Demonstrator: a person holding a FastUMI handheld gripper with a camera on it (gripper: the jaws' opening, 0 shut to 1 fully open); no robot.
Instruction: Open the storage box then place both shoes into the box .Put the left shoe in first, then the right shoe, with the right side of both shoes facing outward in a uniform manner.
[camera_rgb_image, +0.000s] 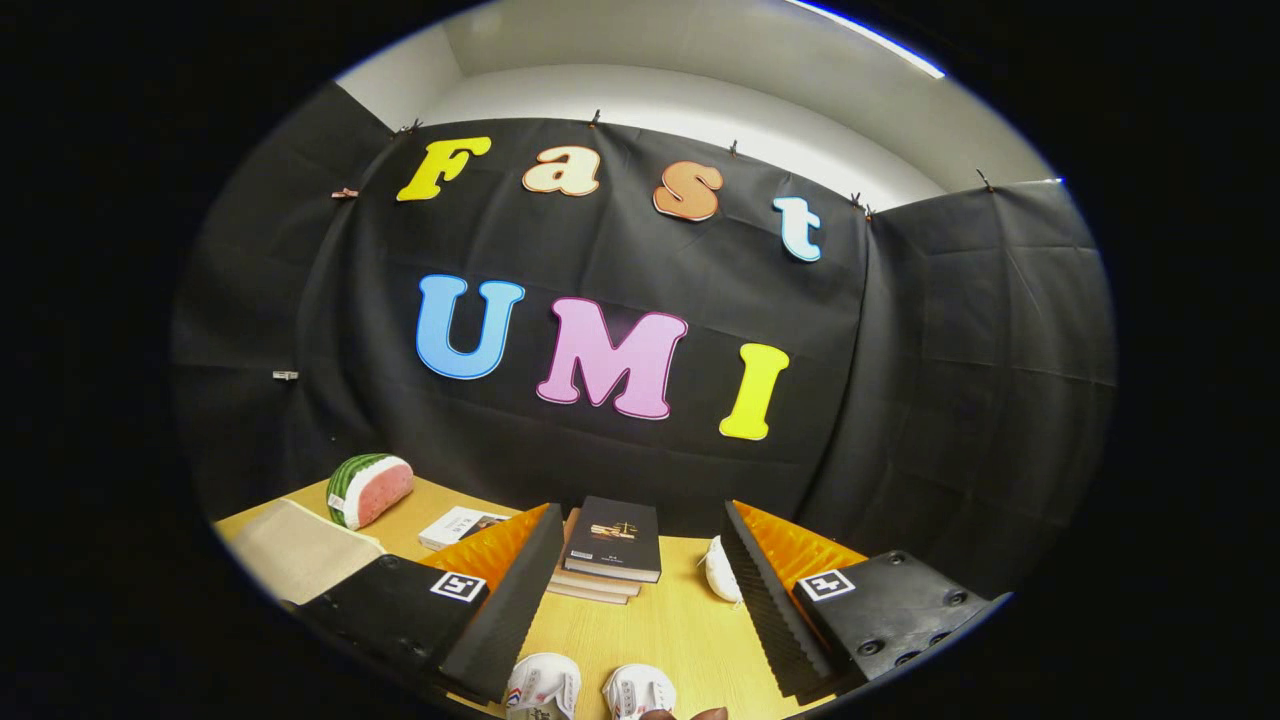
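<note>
Two white shoes (585, 688) sat at the bottom centre of the frame, toes forward, side by side and just apart, low between the tongs (640, 590). Tongs were spread wide, nothing pinched; bare wooden surface (680, 630) showed in the gap. Shoes cropped by the bottom edge, couldn't tell left from right for sure.

Beyond the fingers (510, 590), centre frame: a stack of books (610, 550), dark cover on top. A small white object (722, 570) lay just beside the right finger, unclear what. Left of the stack, a thin booklet (458, 525); further left, a watermelon-slice toy (368, 488). At lower left, behind the left finger, a beige flat-topped thing (295, 550), possibly the storage box or its lid; can't confirm.

Judgement: task looked to be at its very start. Box not visibly opened, both shoes still on the surface, tongs idle and high, pointing at the wall.

Next move should call for swinging left and down toward the beige thing, confirming it's the box, and finding a lid edge to grip. Shoes wait until it's open; left shoe first.
</note>
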